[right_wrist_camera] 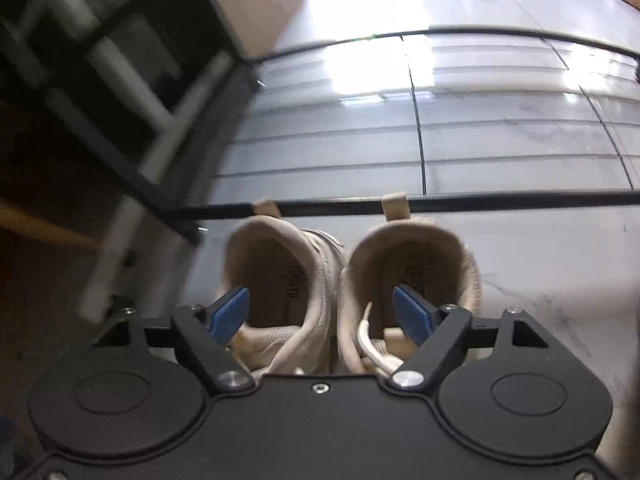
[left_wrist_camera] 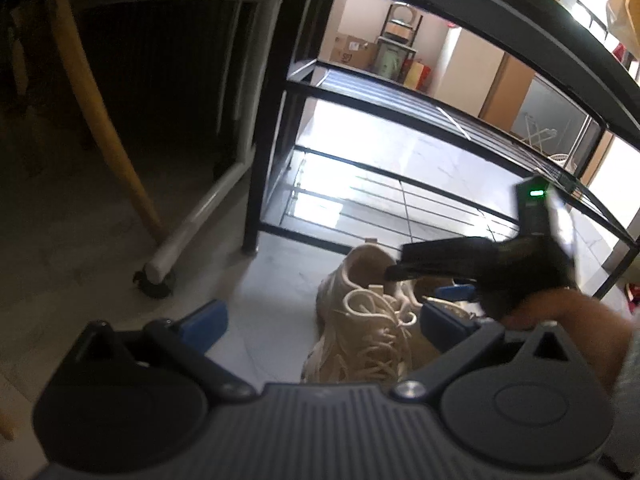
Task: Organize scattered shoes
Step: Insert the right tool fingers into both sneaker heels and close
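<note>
Two beige lace-up sneakers stand side by side on the pale tiled floor (right_wrist_camera: 520,240), heels toward the black metal shoe rack (left_wrist_camera: 400,112), whose lowest rail crosses the middle of the right wrist view just beyond the heel tabs. The left sneaker (right_wrist_camera: 280,264) and right sneaker (right_wrist_camera: 416,264) touch along their inner sides. The right gripper (right_wrist_camera: 322,314) is spread, with one blue finger inside each shoe opening, so the adjoining inner collars lie between the fingers; nothing is clamped yet. In the left wrist view, the left gripper (left_wrist_camera: 320,324) hovers at lower centre with fingers wide apart and empty, above the toe end of the pair. The rack's shelves appear unoccupied as far as visible. Judged risks: closing on two soft padded collars at once may give an uneven hold, letting one shoe slip out on lifting; loose laces near the right finger (right_wrist_camera: 412,312) may be caught in the grip; the heel tabs sit close to the bottom rail and could snag if the pair is pushed forward without enough lift. The right wrist view is motion-blurred at its left, so clearance there is uncertain.
</note>
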The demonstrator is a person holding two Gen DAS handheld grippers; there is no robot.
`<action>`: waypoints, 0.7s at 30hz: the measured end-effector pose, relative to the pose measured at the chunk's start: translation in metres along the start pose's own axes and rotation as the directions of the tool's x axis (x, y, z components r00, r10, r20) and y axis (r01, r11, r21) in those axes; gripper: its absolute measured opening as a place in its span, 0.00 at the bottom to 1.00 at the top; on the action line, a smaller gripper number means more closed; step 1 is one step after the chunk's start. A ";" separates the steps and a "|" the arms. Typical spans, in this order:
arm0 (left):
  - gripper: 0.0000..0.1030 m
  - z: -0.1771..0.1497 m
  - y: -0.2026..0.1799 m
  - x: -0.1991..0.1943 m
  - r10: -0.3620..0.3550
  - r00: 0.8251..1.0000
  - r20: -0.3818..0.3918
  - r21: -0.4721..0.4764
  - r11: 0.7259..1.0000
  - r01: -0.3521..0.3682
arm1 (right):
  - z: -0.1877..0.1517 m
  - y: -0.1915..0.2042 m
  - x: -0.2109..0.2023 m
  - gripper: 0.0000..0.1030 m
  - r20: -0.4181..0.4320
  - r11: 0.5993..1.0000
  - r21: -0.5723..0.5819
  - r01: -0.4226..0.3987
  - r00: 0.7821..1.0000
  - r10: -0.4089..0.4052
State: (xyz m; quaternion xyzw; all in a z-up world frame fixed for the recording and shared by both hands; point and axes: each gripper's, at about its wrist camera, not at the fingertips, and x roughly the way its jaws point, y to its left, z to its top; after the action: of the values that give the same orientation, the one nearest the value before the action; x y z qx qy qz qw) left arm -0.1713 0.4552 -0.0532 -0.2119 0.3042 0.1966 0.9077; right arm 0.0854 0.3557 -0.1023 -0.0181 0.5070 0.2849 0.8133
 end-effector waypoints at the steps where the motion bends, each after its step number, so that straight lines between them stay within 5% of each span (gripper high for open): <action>1: 0.99 0.001 0.002 0.002 -0.002 1.000 -0.006 -0.010 1.000 0.002 | 0.001 0.004 0.009 0.78 -0.006 1.000 -0.008 0.023 1.000 -0.023; 8: 0.99 0.003 0.009 0.008 0.004 1.000 -0.006 -0.022 1.000 -0.004 | 0.001 0.013 0.068 0.91 -0.058 0.974 -0.091 0.208 0.975 -0.214; 13: 0.99 0.002 0.005 0.010 0.010 1.000 -0.008 0.004 1.000 -0.010 | -0.001 0.017 0.076 1.00 -0.039 0.971 -0.087 0.224 0.973 -0.228; 21: 0.99 0.000 0.003 0.011 0.022 1.000 -0.021 0.007 1.000 -0.022 | 0.000 0.017 0.078 0.99 -0.047 0.971 -0.089 0.224 0.972 -0.228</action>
State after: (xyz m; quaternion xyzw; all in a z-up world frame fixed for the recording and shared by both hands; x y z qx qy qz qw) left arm -0.1649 0.4608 -0.0607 -0.2073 0.3169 0.2034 0.9029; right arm 0.1023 0.4046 -0.1628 -0.1176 0.5124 0.2106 0.8241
